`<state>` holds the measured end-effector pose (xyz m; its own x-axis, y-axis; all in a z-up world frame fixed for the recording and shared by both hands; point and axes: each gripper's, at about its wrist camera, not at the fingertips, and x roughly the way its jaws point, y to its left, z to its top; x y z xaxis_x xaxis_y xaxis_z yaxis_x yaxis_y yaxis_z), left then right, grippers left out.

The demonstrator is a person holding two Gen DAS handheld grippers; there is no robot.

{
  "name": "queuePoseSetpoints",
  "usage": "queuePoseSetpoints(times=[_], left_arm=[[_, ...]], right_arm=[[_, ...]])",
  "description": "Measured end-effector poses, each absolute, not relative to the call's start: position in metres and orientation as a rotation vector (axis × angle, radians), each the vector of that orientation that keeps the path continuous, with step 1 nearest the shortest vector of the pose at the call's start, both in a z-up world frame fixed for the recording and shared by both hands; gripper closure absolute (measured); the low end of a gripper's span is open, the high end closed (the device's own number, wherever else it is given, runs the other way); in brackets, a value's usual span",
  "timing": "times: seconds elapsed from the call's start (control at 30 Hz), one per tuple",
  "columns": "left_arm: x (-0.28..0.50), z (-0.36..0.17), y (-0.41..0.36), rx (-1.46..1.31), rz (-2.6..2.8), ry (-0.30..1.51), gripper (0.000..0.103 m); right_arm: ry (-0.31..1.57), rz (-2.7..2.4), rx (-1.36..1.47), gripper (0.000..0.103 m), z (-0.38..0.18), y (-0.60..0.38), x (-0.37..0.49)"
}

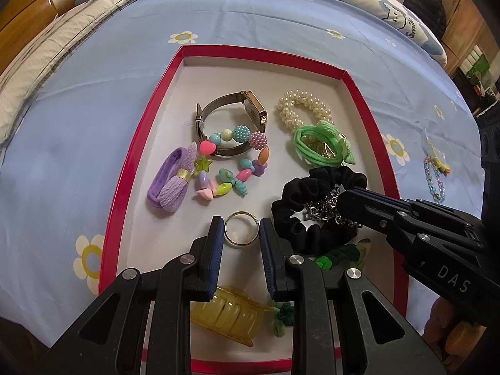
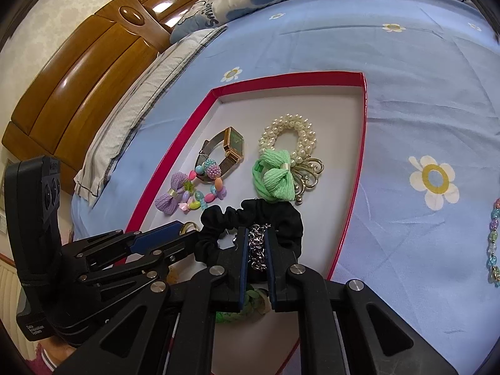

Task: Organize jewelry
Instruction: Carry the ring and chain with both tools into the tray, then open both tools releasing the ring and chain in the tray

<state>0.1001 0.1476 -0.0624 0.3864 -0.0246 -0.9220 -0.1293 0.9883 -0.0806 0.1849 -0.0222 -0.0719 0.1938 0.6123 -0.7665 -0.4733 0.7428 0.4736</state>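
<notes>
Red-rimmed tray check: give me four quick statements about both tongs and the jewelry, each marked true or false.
1. The right tongs grip the silver metal chain. True.
2. The left tongs are shut on the thin gold ring. False: the ring lies between open fingers.
3. The white pearl bracelet lies on the bedsheet. False: it is inside the red-rimmed white tray.
4. The chain lies over the black fabric scrunchie. True.

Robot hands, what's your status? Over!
Left gripper open, fingers straddling gold ring in red tray. Right gripper shut on silver chain over black scrunchie. Nothing blocking.
</notes>
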Motion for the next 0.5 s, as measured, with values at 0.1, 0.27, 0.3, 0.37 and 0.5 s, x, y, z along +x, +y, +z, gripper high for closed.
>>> queuePoseSetpoints(times=[0.1,0.27,0.3,0.37,0.5], left_arm=[[0.1003,-0.0620,0.1454,-0.140,0.075,1.176,0.082],[0.1007,-0.0624,0.1436,-0.127,0.081,1.178,0.082],[0.1006,-0.0624,0.1438,-0.129,0.081,1.178,0.082],[0.1006,-0.0622,0.1433,-0.130,0.082,1.179,0.082],[0.1010,-0.0623,0.1427,-0.122,0.086,1.181,0.082]], right_arm=[[1.146,0.765,0.144,0.093,-0.0722,-0.0226,0.1852],[1.149,0.765,0.149,0.092,-0.0725,-0.0235,0.1862],[1.150,0.765,0.152,0.092,-0.0725,-0.0239,0.1863],[1.152,0.766,0.157,0.092,-0.0728,-0.0248,0.1865],[1.153,0.766,0.165,0.092,-0.0728,-0.0270,0.1869]])
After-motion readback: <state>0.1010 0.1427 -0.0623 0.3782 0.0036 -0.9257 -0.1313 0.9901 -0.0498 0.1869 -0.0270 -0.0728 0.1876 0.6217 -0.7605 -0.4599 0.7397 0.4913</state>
